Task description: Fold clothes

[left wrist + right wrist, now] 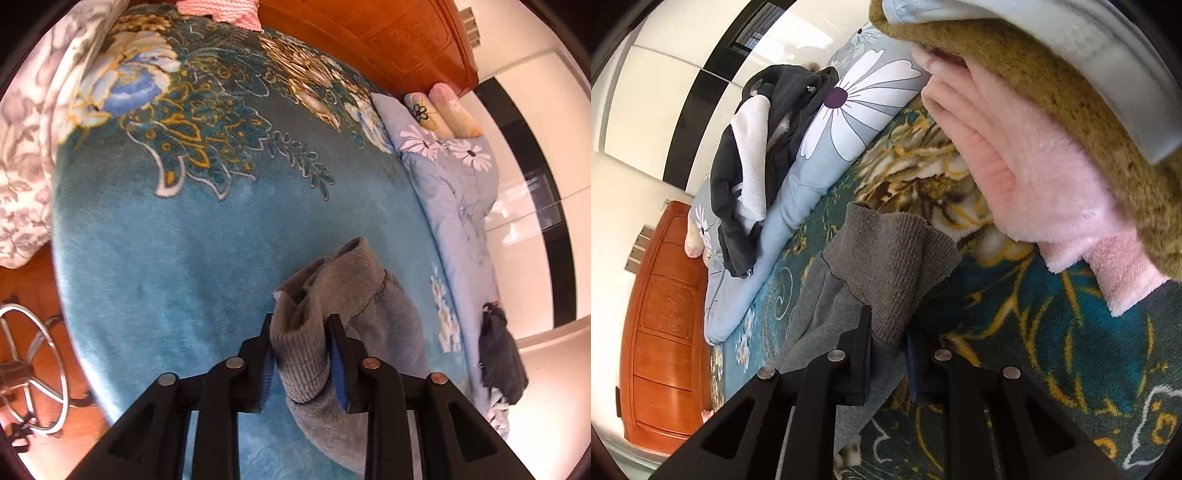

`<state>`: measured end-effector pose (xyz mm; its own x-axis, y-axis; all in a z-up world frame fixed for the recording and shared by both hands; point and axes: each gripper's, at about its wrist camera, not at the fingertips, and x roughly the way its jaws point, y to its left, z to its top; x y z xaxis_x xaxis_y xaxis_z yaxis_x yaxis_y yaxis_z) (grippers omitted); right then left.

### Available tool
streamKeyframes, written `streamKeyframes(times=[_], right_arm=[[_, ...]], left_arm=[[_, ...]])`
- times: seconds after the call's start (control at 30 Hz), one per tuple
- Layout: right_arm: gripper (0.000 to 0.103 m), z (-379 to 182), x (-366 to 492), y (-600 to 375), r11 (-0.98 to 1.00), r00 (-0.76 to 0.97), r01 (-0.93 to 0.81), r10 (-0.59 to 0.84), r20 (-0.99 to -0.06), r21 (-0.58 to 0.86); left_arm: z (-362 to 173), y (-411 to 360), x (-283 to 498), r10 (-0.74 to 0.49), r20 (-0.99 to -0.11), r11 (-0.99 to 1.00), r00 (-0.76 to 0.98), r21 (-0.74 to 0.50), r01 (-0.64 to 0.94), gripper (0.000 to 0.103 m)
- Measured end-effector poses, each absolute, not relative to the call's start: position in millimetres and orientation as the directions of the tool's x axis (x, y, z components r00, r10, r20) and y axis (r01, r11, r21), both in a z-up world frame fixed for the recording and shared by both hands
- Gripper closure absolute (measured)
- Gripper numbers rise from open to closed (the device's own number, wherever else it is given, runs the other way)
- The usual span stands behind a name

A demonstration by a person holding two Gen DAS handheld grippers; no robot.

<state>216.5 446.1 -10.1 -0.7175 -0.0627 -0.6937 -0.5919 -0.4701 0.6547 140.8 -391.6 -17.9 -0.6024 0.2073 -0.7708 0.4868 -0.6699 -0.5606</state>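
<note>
Grey fleece garment [373, 295]: my left gripper [301, 332] and right gripper [888, 325] each pinch a ribbed cuff; I'd keep tension even above the blanket [166, 258].

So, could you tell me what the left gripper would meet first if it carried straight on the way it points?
The left gripper is already shut on the grey garment, so that cloth goes along with it. Beyond it, the first thing is probably the blue blanket on the bed, though depth is hard to judge.
</note>
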Motion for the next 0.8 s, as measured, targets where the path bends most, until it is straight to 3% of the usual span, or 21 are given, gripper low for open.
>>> streamKeyframes(times=[0.13, 0.3, 0.43, 0.6, 0.8], right_arm=[[0.087, -9.4, 217.4, 445.8, -0.471, -0.715, -0.590, -0.073, -0.695, 0.656], [0.087, -12.3, 219.7, 443.7, -0.451, -0.716, -0.593, -0.084, -0.693, 0.667], [0.086, -15.2, 221.7, 442.5, -0.424, -0.718, -0.599, -0.090, -0.690, 0.679], [0.084, -21.3, 225.1, 441.8, -0.381, -0.721, -0.610, -0.096, -0.686, 0.695], [0.084, -14.0, 223.6, 437.1, -0.437, -0.700, -0.612, -0.088, -0.709, 0.659]], left_arm=[[10.3, -392.6, 153.9, 0.101, -0.778, -0.706, -0.620, -0.496, 0.506, 0.068], [31.3, -336.2, 134.5, 0.292, -0.714, -0.702, -0.637, -0.612, 0.364, 0.060], [22.2, -258.3, 100.1, 0.423, -0.715, -0.693, -0.557, -0.651, 0.309, 0.057], [-7.6, -199.9, 61.5, 0.432, -0.775, -0.713, -0.461, -0.607, 0.352, 0.056], [-42.6, -180.5, 49.8, 0.459, -0.768, -0.627, -0.445, -0.636, 0.450, 0.061]])
